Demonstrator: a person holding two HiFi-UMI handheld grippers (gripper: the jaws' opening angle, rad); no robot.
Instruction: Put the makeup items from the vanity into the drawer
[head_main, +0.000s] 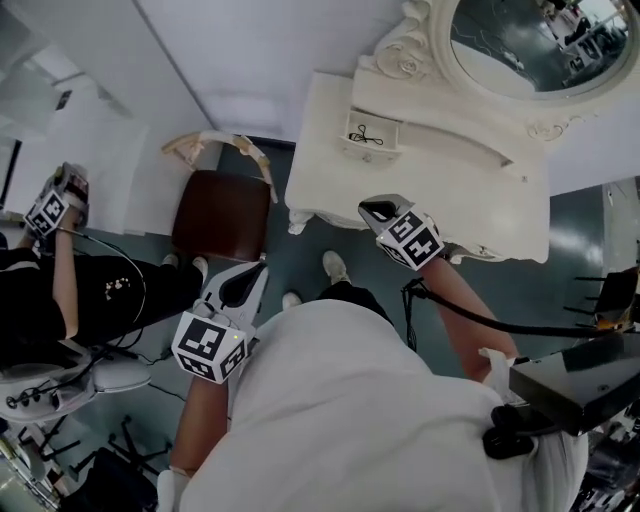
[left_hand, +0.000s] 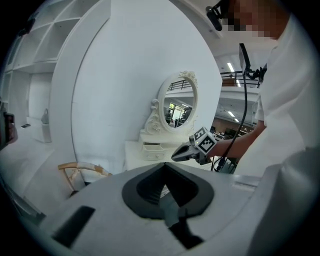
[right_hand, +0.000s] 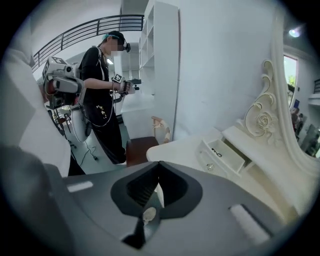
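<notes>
The white vanity (head_main: 330, 120) carries an oval mirror (head_main: 530, 40) and a small open drawer (head_main: 372, 135) with a thin black item inside. I see no loose makeup items on its top. My right gripper (head_main: 368, 211) hovers at the vanity's front edge, shut and empty. My left gripper (head_main: 258, 272) is lower and left, over the floor beside the chair, also shut with nothing in it. In the right gripper view the open drawer (right_hand: 225, 152) lies ahead and right of the jaws. In the left gripper view the right gripper (left_hand: 176, 156) shows in front of the vanity (left_hand: 135, 152).
A chair with a brown seat (head_main: 222, 215) stands left of the vanity. Another person in black (head_main: 90, 290) holding grippers is at the far left. White shelving (right_hand: 160, 55) and a white wall (head_main: 250, 50) lie behind. Black equipment (head_main: 570, 385) sits at the lower right.
</notes>
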